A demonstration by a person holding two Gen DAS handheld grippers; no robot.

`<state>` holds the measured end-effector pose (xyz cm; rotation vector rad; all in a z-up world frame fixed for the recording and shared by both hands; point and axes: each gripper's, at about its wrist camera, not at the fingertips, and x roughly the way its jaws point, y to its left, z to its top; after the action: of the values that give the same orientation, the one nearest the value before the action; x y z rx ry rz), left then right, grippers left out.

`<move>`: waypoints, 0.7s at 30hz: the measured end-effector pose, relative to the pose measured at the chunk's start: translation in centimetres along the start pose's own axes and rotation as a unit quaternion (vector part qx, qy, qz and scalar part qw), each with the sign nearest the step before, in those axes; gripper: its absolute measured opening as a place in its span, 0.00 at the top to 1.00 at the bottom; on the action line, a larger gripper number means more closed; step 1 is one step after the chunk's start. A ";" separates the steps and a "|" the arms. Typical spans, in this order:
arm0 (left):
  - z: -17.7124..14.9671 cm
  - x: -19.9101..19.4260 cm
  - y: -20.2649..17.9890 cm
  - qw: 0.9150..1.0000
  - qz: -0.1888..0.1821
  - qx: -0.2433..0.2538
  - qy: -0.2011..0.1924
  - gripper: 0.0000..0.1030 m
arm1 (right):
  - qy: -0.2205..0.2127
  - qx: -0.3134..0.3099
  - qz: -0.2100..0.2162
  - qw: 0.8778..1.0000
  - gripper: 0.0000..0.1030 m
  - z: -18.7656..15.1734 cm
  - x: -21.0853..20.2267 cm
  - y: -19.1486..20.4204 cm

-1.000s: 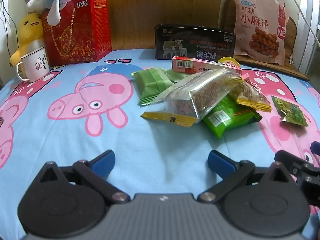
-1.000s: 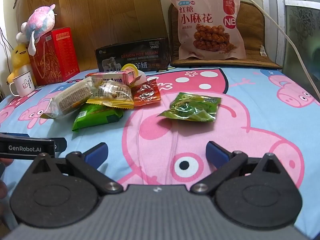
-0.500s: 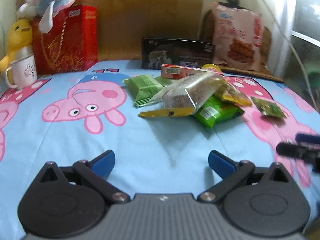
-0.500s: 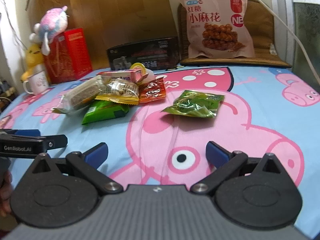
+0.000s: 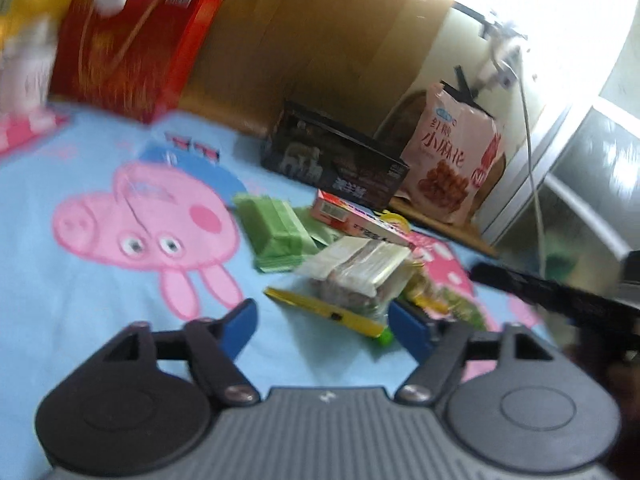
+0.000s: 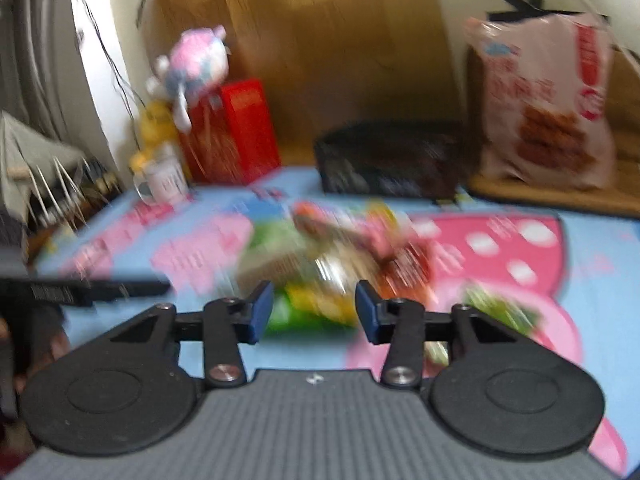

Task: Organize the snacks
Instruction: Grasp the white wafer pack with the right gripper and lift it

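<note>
On the pig-print bed, a snack pile lies ahead of both grippers; left gripper and right gripper fingers are closing, grasping nothing

A red box stood at the back left of the blue pig-print sheet, against a wooden board. A pink plush toy sat on top of the box, and a yellow plush with a white mug stood just beside it. A dark box lay further right. A white cable hung down near the window.
</note>
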<state>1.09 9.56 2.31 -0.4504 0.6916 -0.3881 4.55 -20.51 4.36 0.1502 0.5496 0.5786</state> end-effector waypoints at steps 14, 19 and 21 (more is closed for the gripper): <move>-0.1 -0.4 3.8 0.997 -0.059 -0.054 0.005 0.46 | 0.113 -0.022 0.116 0.987 0.71 -4.5 2.2 5.1; 1.0 0.1 3.8 0.998 -0.045 -0.036 0.023 0.38 | 0.095 -0.111 0.064 0.987 0.48 -5.4 0.5 6.9; 0.8 0.9 3.5 0.997 -0.049 -0.024 0.049 0.38 | 0.111 -0.124 0.068 0.984 0.48 -5.8 1.1 7.0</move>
<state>2.93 12.29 0.64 -0.5145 0.7769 -0.4905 -1.13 -14.16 1.00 -0.1159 0.6807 0.7974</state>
